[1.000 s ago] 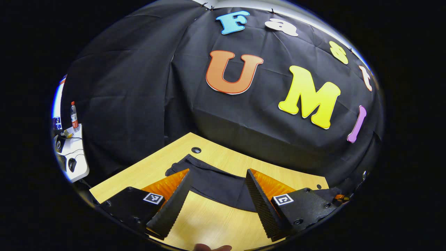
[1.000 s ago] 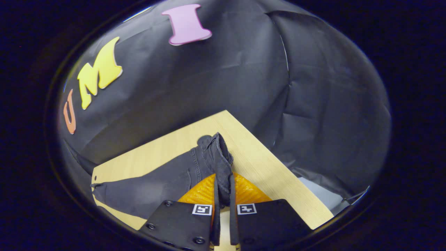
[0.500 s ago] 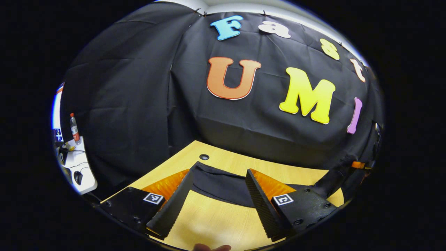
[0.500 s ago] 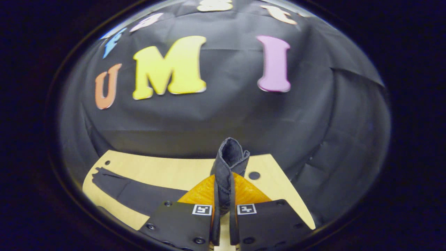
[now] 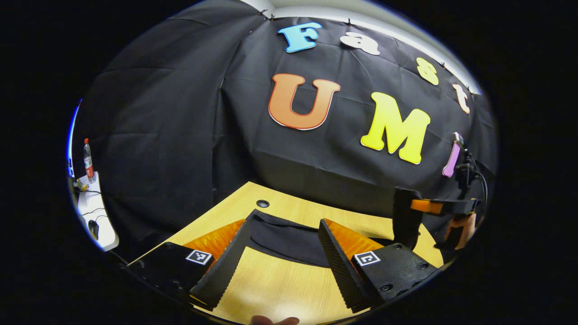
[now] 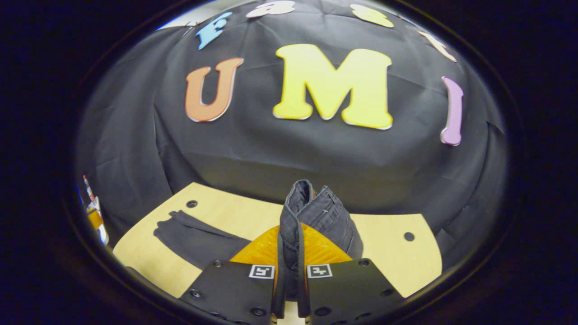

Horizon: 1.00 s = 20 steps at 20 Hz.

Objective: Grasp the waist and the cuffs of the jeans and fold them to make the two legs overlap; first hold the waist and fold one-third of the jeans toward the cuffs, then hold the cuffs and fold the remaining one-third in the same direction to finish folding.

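Dark grey jeans lie along the light wooden table (image 5: 275,289). In the left gripper view my left gripper (image 5: 285,221) is open just above the table, with the cuff end of the jeans (image 5: 282,239) lying flat between and beyond its fingers, untouched. In the right gripper view my right gripper (image 6: 290,234) is shut on the bunched waist (image 6: 316,212), which is lifted off the table. One leg (image 6: 194,230) still lies flat to the left. At the right of the left gripper view, the right gripper (image 5: 426,206) holds the hanging waist cloth (image 5: 405,221).
The table has round holes (image 5: 262,203) (image 6: 408,236) near its far edge, close to the black cloth wall. A hand (image 5: 460,223) holds the right gripper. Off the table at far left stands a white side table (image 5: 92,212) with a bottle (image 5: 88,160).
My right gripper has raised the waist off the table and swung it toward the cuff end, coming into the left gripper view. The left gripper stayed open and nearly still.
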{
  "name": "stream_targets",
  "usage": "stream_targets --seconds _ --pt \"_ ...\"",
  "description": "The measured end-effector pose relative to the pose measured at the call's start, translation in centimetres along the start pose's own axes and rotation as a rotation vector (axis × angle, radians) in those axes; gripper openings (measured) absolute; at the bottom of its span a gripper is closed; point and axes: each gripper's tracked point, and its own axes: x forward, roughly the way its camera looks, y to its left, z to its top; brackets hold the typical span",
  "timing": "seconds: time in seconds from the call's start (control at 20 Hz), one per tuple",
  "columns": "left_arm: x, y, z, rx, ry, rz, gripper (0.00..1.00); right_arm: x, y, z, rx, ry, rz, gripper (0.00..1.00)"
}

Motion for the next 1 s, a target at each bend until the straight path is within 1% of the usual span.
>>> stream_targets --seconds 0.05,0.1,0.15,0.2,0.3,0.35,0.4,0.45,0.55,0.65,0.75,0.8,0.85,0.9,0.95,1.0 --pt "-0.2 0.8 -0.3 -0.014 0.003 0.007 0.99 1.0 1.8 -1.2 -0.022 0.013 0.004 0.09" --pt "-0.3 1.6 -0.6 -0.026 0.012 0.009 0.99 1.8 3.7 -2.7 -0.04 0.025 0.009 0.14" --pt "-0.4 2.6 -1.0 -0.026 0.021 0.024 0.98 2.9 5.1 -4.1 -0.062 0.045 0.01 0.12" --pt "-0.7 3.9 -1.3 -0.027 0.026 0.041 0.98 4.3 7.1 -6.1 -0.086 0.068 0.011 0.12" --pt "-1.0 6.0 -1.6 -0.044 0.03 0.065 0.98 6.3 9.0 -9.8 -0.133 0.118 0.016 0.12" --pt "-1.1 7.0 -1.7 -0.048 0.033 0.076 0.98 7.2 9.8 -11.6 -0.153 0.151 0.015 0.12" --pt "-1.1 8.2 -2.0 -0.049 0.04 0.093 0.98 7.9 10.5 -13.3 -0.177 0.177 0.015 0.09" --pt "-1.2 9.4 -2.2 -0.054 0.047 0.11 0.98 8.4 11.1 -14.2 -0.201 0.184 0.011 0.12" --pt "-1.3 10.8 -2.3 -0.072 0.052 0.13 0.98 9.0 11.4 -14.8 -0.253 0.162 -0.022 0.12" --pt "-1.2 11.6 -2.3 -0.089 0.052 0.135 0.98 9.3 11.6 -16.1 -0.257 0.174 -0.044 0.12" --pt "-1.1 11.5 -2.3 -0.103 0.059 0.125 0.99 9.6 12.1 -17.6 -0.222 0.219 -0.023 0.13" --pt "-1.0 11.4 -2.4 -0.104 0.064 0.119 0.99 9.5 12.9 -17.9 -0.197 0.237 0.005 0.22" --pt "-0.9 11.4 -2.5 -0.099 0.07 0.115 0.99 9.5 13.1 -17.8 -0.197 0.232 0.01 0.28" --pt "-0.8 11.3 -2.5 -0.093 0.074 0.112 0.99 9.4 13.5 -17.4 -0.201 0.222 0.03 0.41" --pt "-0.6 11.2 -2.3 -0.089 0.078 0.109 0.98 8.9 14.2 -16.9 -0.201 0.219 0.062 0.42" --pt "-0.5 11.2 -2.3 -0.091 0.078 0.106 0.99 8.2 15.2 -16.6 -0.195 0.213 0.101 0.55"
